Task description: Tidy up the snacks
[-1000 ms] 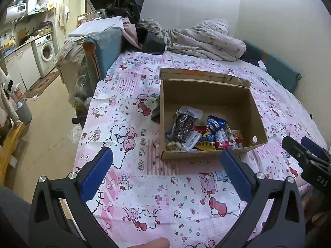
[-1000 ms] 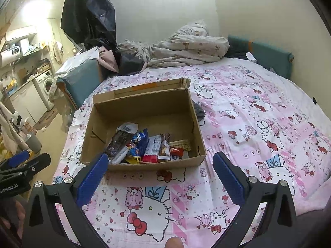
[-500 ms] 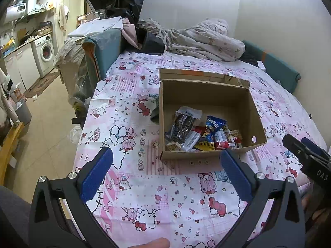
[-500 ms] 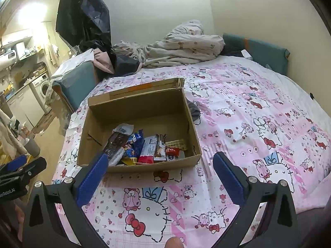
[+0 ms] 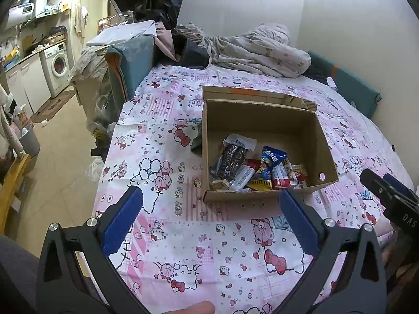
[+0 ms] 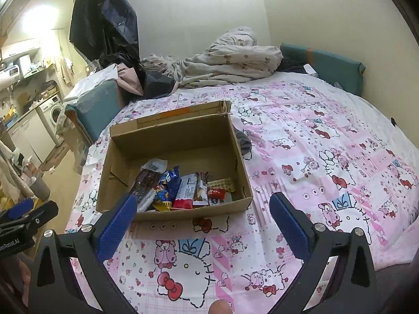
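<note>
Both tools — left tool (image 5: 209, 219) and right tool (image 6: 203, 219) — gape wide, holding nothing. The snacks (image 6: 180, 188) in the cardboard box (image 6: 235, 141) look light, crinkly and slippery — pinch a wrapper's crimped end.

A bed covered in a pink and white cartoon-print sheet (image 5: 167, 136) is carrying an open brown cardboard box (image 5: 262, 120). A crumpled beige bear-print quilt (image 5: 256, 49) is lying beyond the box, and a small dark cloth (image 6: 243, 141) is lying against its side.

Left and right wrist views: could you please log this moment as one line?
left tool: open, empty | right tool: open, empty | snacks: piled in cardboard box | box on bed
</note>
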`<state>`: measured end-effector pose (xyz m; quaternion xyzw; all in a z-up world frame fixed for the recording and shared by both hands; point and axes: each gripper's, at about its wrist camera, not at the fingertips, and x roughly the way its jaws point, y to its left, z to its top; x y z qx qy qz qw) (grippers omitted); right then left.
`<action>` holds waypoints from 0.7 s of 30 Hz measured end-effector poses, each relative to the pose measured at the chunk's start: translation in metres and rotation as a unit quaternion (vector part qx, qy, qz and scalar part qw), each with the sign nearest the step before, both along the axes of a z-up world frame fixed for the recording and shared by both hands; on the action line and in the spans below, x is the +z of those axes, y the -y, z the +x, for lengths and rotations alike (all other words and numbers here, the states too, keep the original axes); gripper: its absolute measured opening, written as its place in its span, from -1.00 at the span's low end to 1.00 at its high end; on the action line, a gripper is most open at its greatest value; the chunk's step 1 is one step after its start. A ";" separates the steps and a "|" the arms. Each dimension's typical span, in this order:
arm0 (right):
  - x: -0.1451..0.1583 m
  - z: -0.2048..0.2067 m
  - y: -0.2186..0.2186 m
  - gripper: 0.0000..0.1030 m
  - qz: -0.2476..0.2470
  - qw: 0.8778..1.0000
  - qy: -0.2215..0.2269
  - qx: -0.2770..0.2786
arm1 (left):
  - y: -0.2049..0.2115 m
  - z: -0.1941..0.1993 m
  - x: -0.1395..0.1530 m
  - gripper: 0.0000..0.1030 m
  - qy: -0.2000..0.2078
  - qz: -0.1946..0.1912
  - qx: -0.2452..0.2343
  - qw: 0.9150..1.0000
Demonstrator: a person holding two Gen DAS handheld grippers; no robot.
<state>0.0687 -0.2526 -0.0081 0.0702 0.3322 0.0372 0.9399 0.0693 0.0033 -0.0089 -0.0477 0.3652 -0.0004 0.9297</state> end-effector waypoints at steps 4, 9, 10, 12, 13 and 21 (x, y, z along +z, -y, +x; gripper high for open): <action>0.000 0.001 0.000 1.00 0.001 1.000 0.000 0.000 | 0.000 0.000 0.000 0.99 -0.001 -0.001 0.000 1.000; 0.000 0.000 0.000 1.00 0.003 1.000 0.001 0.001 | 0.001 0.001 0.000 0.99 0.000 -0.002 0.001 1.000; 0.000 0.000 -0.001 1.00 0.003 1.000 0.001 0.001 | 0.001 0.001 0.000 0.99 -0.001 -0.003 0.000 1.000; 0.001 0.000 0.000 1.00 0.003 1.000 0.001 0.002 | 0.000 0.000 0.000 0.99 -0.002 -0.002 0.000 1.000; 0.001 0.000 0.000 1.00 0.003 1.000 0.002 0.002 | 0.000 0.000 0.000 0.99 -0.002 -0.002 0.000 1.000; 0.002 0.000 -0.003 1.00 0.000 1.000 0.004 0.005 | 0.002 0.001 0.001 0.99 -0.002 -0.004 -0.002 1.000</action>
